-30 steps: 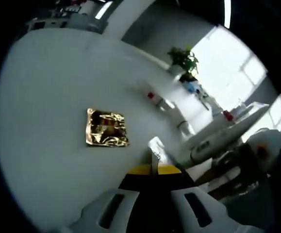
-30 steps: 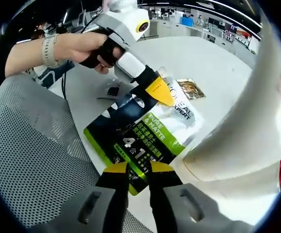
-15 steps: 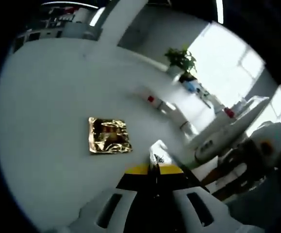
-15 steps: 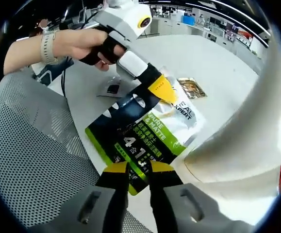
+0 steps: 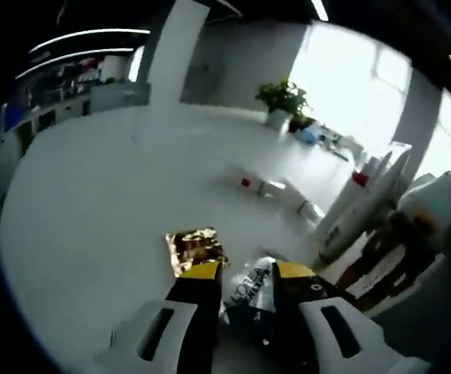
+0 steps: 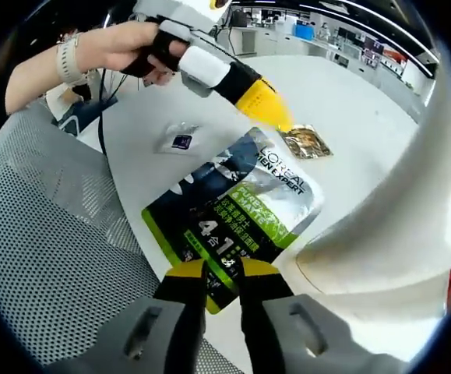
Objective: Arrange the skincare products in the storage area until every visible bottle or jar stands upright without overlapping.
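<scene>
- While my right gripper (image 6: 223, 273) pinches the green-and-black sachet (image 6: 233, 214) at lower centre of the right gripper view, the pack lies flat on the white surface (image 6: 342, 109).
- My left gripper (image 5: 243, 274): fingers released, apart over the sachet's top edge.
- Gold foil packet (image 5: 195, 248) just beyond, centre frame.

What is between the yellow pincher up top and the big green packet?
Nothing visible. The left gripper hangs just above the packet's far end with open jaws and only bare table around. The right gripper is shut on the packet's near edge. The gold sachet lies beside it.
</scene>
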